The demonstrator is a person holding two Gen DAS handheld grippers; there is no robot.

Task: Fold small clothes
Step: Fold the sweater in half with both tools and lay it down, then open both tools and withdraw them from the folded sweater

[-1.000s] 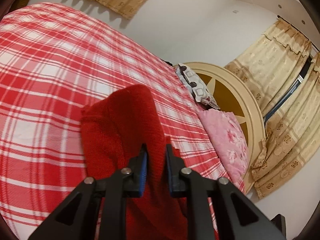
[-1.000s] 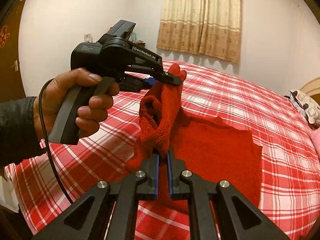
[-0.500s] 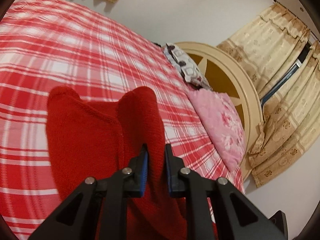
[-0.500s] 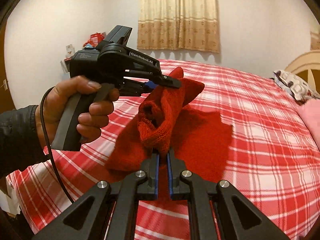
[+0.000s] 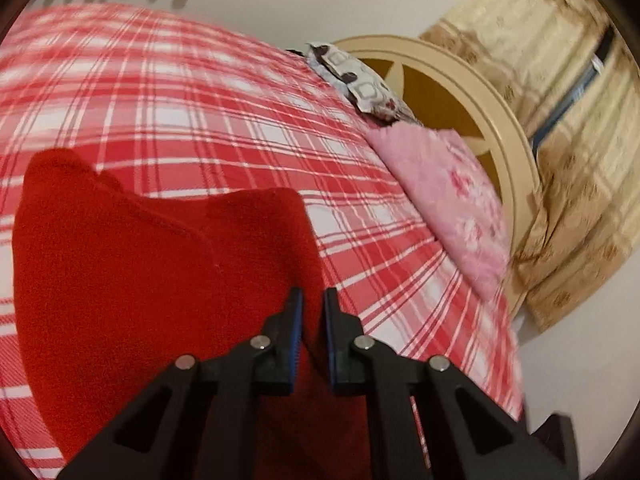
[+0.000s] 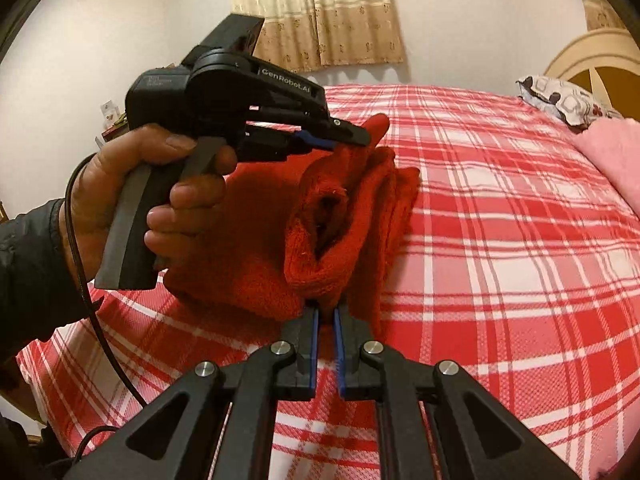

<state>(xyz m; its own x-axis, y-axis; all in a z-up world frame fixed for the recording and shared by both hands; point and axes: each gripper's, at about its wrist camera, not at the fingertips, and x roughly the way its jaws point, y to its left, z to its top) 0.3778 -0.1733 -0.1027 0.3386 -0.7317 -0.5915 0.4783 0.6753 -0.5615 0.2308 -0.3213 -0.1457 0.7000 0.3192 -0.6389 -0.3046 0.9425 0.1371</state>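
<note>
A red knit garment (image 5: 140, 280) lies partly doubled over on the red-and-white plaid bed (image 5: 200, 100). In the left wrist view my left gripper (image 5: 312, 296) pinches a raised fold of it, and its jaws are closing on the cloth. In the right wrist view the right gripper (image 6: 324, 310) is shut on a ribbed edge of the garment (image 6: 312, 264), lifted just off the bed. The left gripper (image 6: 360, 138) shows there too, held by a hand (image 6: 132, 192), gripping the garment's far upper corner. The cloth bunches between the two grippers.
A pink floral pillow (image 5: 448, 200) and a patterned pillow (image 5: 352, 80) rest against a round cream headboard (image 5: 460, 92). Beige curtains (image 6: 320, 12) hang on the far wall. A black cable (image 6: 92, 312) trails from the left gripper's handle.
Both grippers have carried the held edge across and slightly down. The garment's flat part, spread out a second ago, is now covered by the folded-over layer.
</note>
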